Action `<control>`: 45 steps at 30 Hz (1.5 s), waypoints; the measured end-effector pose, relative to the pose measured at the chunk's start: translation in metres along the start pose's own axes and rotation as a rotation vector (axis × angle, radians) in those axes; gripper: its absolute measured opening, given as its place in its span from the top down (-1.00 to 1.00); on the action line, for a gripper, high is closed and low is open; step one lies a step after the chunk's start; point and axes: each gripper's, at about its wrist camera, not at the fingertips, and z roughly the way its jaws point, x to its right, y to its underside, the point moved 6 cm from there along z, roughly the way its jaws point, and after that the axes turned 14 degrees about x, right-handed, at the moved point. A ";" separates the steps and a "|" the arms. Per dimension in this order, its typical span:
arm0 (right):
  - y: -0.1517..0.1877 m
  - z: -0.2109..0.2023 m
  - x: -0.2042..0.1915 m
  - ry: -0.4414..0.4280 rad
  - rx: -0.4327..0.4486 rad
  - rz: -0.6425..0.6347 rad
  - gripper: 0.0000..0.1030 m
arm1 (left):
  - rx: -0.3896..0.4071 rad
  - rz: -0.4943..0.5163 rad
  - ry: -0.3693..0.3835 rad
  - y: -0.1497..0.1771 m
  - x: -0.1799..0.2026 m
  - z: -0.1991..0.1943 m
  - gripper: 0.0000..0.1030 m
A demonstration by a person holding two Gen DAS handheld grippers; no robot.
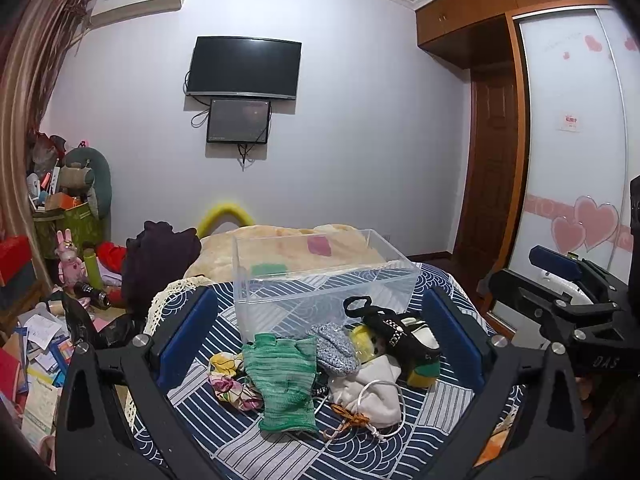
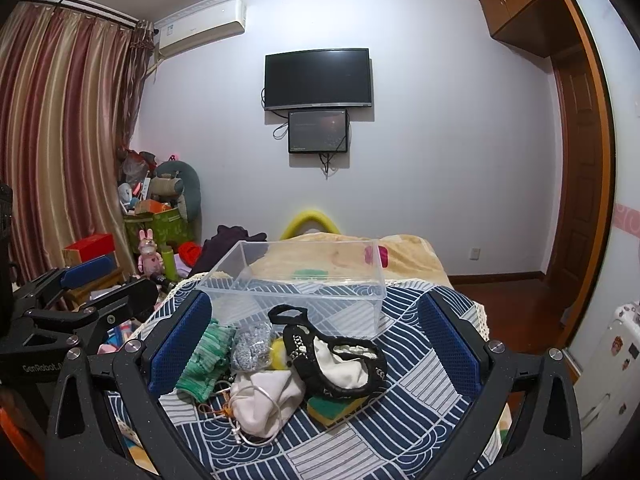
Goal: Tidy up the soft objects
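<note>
Between the wide-spread fingers of each hand-held gripper (image 1: 320, 344) (image 2: 312, 344), nothing held, a limp, light green knit glove (image 1: 282, 384) is seen heaped with other soft items before the clear bin (image 1: 320, 276), best pinched at its bunched middle.

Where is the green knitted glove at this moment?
The green knitted glove lies on the patterned bedcover, at the left of the pile, beside the grey knitted piece, in front of the clear box.
</note>
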 end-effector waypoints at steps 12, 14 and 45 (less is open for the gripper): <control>-0.001 -0.003 -0.001 -0.002 0.006 0.002 -1.00 | 0.004 0.000 0.000 0.000 0.001 -0.001 -1.00; -0.002 -0.003 -0.001 -0.001 0.008 0.002 -1.00 | 0.005 0.001 0.001 0.000 0.001 -0.002 -1.00; 0.044 0.035 0.022 -0.005 -0.154 0.061 -0.09 | -0.206 -0.081 -0.092 0.062 -0.075 0.050 0.09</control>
